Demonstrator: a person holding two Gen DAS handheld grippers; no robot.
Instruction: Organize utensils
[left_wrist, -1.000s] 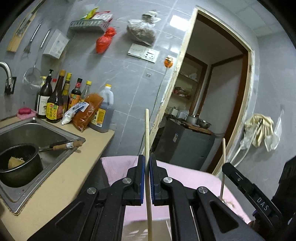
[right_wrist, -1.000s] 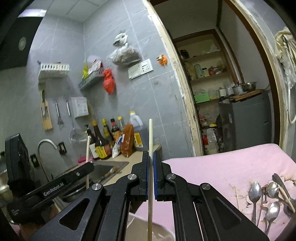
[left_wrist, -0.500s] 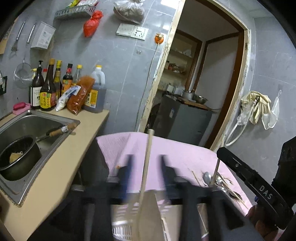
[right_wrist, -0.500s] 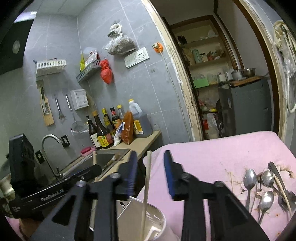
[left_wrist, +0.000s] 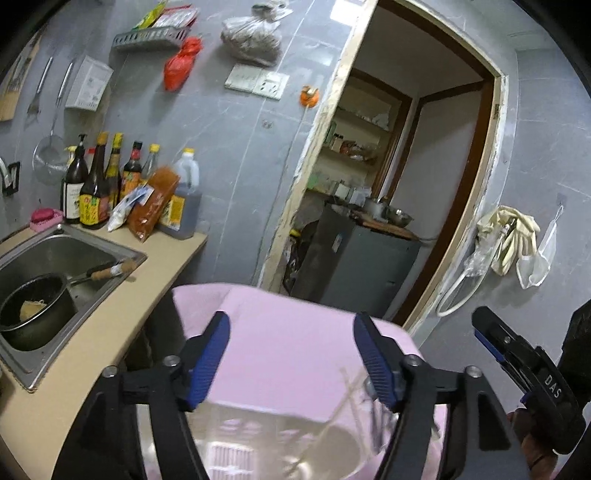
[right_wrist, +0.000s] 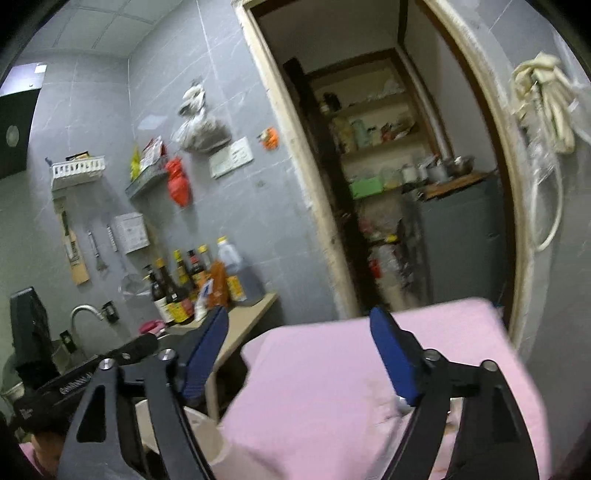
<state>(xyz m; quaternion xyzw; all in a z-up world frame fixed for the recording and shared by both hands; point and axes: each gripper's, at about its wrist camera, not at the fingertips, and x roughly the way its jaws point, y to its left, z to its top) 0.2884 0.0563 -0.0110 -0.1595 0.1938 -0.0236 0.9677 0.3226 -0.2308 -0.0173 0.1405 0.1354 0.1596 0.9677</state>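
Now both the left tool (left_wrist: 291, 354) and right tool (right_wrist: 299, 354) gape wide, empty, above the pink table (left_wrist: 295, 350). Probably a release step; next, fetch another utensil at lower right.

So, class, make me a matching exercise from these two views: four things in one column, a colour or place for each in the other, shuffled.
Things:
1. black pot
2. tablecloth
3. hanging bag
4. left gripper pads

Descriptions:
A. pink
B. in the sink
C. blue
D. red

Pairs: 1-B, 2-A, 3-D, 4-C
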